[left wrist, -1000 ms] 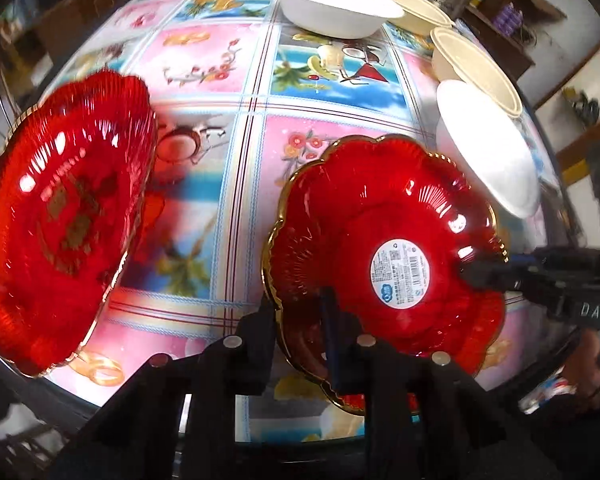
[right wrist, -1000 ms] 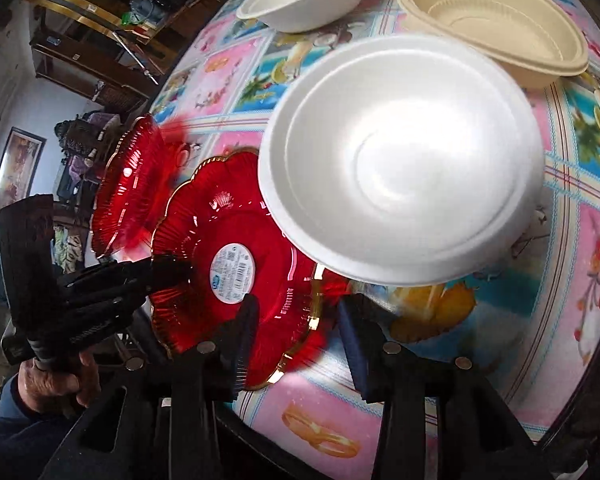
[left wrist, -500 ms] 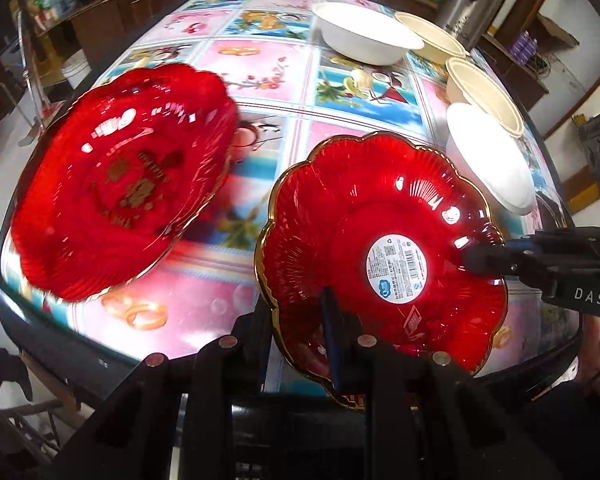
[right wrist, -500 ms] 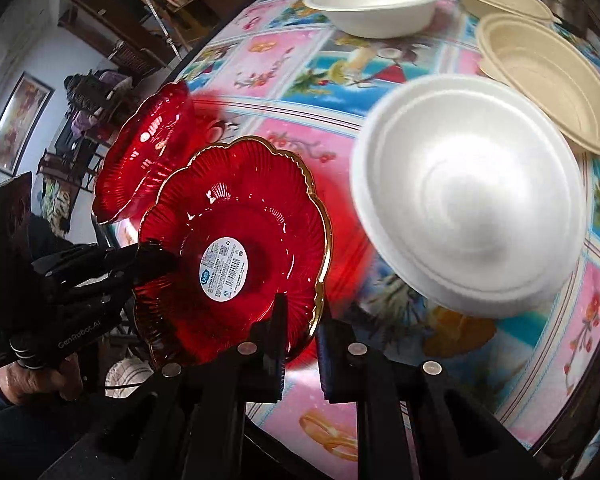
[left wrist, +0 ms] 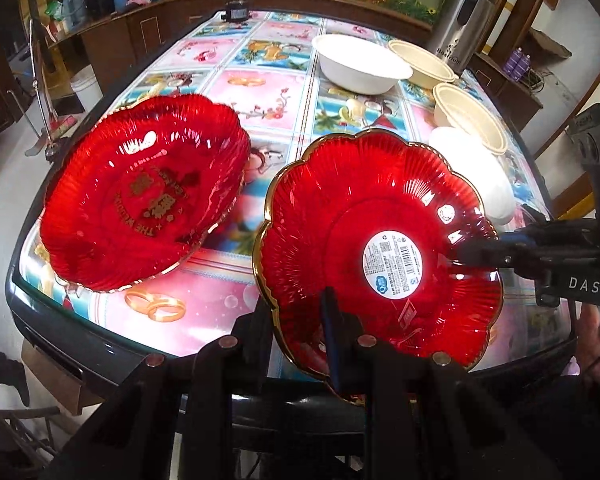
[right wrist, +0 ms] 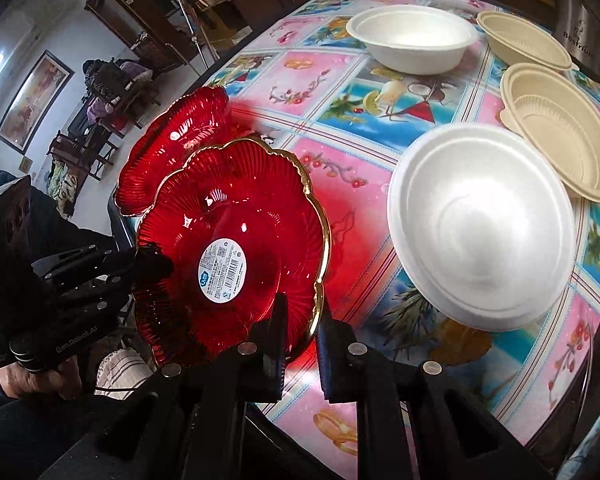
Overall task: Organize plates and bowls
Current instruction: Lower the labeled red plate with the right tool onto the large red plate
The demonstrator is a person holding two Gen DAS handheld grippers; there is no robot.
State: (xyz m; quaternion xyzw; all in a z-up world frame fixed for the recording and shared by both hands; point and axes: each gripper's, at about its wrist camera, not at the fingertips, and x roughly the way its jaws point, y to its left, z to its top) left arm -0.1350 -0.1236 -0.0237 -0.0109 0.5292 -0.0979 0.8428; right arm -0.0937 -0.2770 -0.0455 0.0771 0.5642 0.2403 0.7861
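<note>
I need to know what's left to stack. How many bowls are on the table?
4. A white bowl at the far end, two beige bowls along the right side, and a white foam bowl nearest, beside the held red plate. None seems hidden.

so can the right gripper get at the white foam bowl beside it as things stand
Probably not yet: the right gripper is clamped on the rim of the stickered red plate. The foam bowl itself sits uncovered, close by.
</note>
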